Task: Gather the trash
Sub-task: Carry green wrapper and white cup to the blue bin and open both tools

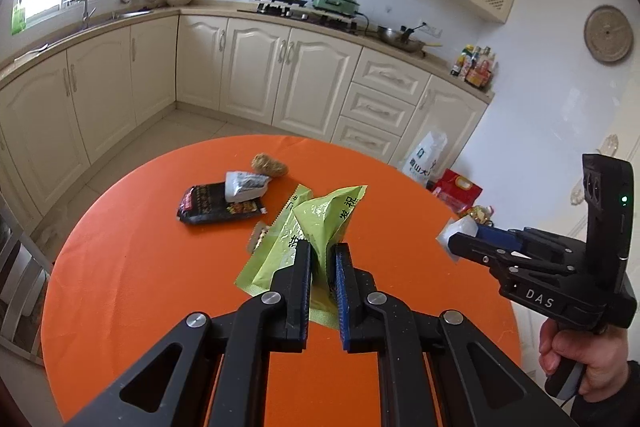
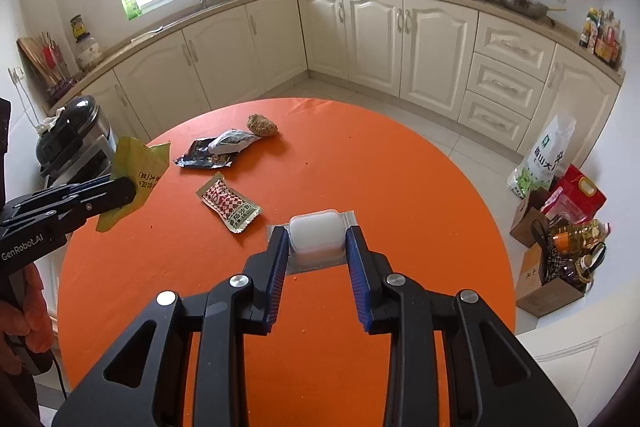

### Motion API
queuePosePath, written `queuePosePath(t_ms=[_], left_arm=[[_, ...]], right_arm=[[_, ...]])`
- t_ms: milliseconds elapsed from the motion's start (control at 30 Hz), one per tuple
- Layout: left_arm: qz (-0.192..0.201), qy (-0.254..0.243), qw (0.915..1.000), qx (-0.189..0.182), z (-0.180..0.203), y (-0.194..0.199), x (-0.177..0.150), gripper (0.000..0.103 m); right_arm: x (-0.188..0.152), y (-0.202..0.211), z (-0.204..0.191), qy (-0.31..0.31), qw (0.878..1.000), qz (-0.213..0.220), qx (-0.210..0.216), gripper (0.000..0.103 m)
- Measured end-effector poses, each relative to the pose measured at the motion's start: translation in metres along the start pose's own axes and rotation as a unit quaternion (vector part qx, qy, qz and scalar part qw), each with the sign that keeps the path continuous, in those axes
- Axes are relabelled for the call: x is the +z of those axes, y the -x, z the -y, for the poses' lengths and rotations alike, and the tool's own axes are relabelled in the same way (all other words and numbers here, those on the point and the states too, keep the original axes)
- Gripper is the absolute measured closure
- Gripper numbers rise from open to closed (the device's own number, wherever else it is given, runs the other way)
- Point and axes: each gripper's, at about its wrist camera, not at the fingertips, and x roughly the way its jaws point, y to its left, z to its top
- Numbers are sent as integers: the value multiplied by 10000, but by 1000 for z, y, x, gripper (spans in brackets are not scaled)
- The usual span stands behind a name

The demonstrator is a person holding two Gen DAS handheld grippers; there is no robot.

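Observation:
My left gripper (image 1: 322,253) is shut on a green wrapper (image 1: 320,219) and holds it above the round orange table (image 1: 132,267); it also shows in the right wrist view (image 2: 134,167). My right gripper (image 2: 317,241) is shut on a white plastic cup with a foil rim (image 2: 316,237), held above the table; it shows at the right of the left wrist view (image 1: 458,233). On the table lie a black snack packet (image 2: 204,157) with a grey-white wrapper (image 2: 232,142) on it, a brown crumpled lump (image 2: 262,125) and a red-checked sauce sachet (image 2: 229,203).
Cream cabinets (image 2: 400,35) line the far wall. Bags and a box of bottles (image 2: 560,227) stand on the floor right of the table. A grey lidded bin or appliance (image 2: 76,139) stands left of it. A chair (image 1: 16,267) is at the left.

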Motion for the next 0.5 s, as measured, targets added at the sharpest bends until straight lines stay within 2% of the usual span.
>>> queuePosePath(t_ms=[233,500], left_arm=[[442,-454,9974,-348,70,42,2,96],[622,-1053,9868,-1065,160,76,-6,96]], right_arm=[[-4,74,19,-133,9981,584,-169,73],[-26,167,72,-525,9892,1200,-654,73]])
